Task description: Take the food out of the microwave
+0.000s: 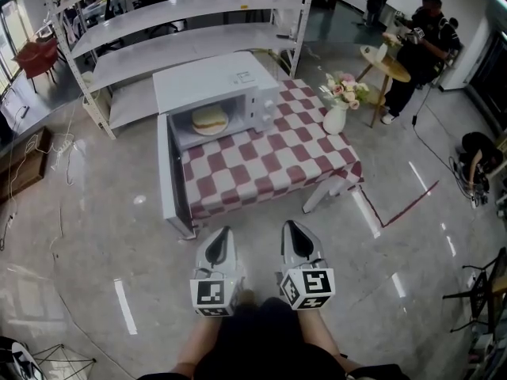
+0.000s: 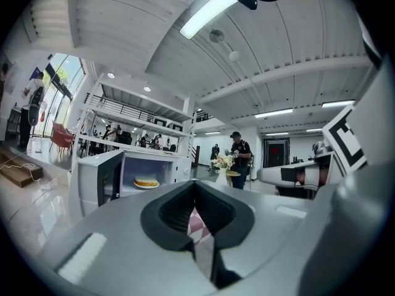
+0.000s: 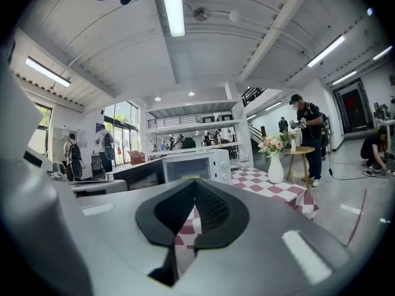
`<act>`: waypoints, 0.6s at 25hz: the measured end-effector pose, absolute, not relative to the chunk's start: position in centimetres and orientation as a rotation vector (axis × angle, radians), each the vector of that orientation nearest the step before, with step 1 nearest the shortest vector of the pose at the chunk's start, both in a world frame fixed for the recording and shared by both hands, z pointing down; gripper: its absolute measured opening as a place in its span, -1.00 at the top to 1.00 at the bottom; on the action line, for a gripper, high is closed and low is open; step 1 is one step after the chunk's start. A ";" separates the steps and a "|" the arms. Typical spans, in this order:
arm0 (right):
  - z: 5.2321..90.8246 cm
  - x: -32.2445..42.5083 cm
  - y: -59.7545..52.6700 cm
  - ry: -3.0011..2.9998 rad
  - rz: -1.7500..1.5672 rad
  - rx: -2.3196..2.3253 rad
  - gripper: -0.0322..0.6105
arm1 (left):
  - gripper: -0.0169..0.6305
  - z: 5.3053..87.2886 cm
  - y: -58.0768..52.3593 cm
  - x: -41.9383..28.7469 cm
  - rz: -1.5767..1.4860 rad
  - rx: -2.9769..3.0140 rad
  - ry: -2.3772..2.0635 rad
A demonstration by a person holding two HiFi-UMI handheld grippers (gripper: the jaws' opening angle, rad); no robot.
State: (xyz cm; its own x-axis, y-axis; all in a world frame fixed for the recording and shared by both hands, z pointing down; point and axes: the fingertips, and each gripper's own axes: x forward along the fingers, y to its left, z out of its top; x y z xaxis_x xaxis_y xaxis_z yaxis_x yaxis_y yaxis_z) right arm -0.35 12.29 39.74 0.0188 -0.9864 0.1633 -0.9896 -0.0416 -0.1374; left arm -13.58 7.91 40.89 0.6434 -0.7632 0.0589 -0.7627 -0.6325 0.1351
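A white microwave (image 1: 214, 85) stands on a table with a red-and-white checked cloth (image 1: 269, 169). Its door (image 1: 169, 176) hangs open toward me. Inside lies a round pale bun on a plate (image 1: 210, 120), also seen in the left gripper view as the bun on its plate (image 2: 146, 182). My left gripper (image 1: 221, 246) and right gripper (image 1: 295, 240) float side by side in front of the table, short of the cloth's near edge. Both are shut with nothing between the jaws. The right gripper view shows the microwave (image 3: 192, 164) from its control side.
A white vase of flowers (image 1: 336, 111) stands on the table's right end. Grey metal shelving (image 1: 182, 30) rises behind the microwave. A person sits at a small round table (image 1: 386, 63) at the back right. Cables trail across the floor at left.
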 end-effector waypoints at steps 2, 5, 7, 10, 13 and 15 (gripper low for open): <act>40.0 -0.6 12.0 -2.169 0.347 2.225 0.90 | 0.92 41.2 7.8 -13.6 0.001 2.715 -1.255; 40.1 -1.0 11.5 -2.170 0.351 2.220 0.90 | 0.92 41.5 7.8 -13.4 0.015 2.723 -1.231; 40.2 -1.1 11.5 -2.162 0.352 2.224 0.90 | 0.92 41.7 7.8 -13.5 0.025 2.728 -1.220; 40.4 -1.2 11.6 -2.146 0.364 2.226 0.90 | 0.92 41.9 7.7 -13.7 0.026 2.722 -1.215; 40.5 -1.1 11.8 -2.126 0.366 2.225 0.90 | 0.92 41.9 7.9 -13.8 0.027 2.713 -1.211; 40.5 -1.1 11.9 -2.116 0.364 2.225 0.90 | 0.92 42.1 7.9 -14.1 0.025 2.704 -1.211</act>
State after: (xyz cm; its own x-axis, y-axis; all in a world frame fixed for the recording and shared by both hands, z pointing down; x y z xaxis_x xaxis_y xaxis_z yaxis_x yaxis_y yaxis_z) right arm -1.07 11.93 40.46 0.0365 -0.9784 0.2032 -0.9901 -0.0629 -0.1251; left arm -14.06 7.88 42.05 0.6683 -0.7387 0.0882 -0.7417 -0.6525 0.1553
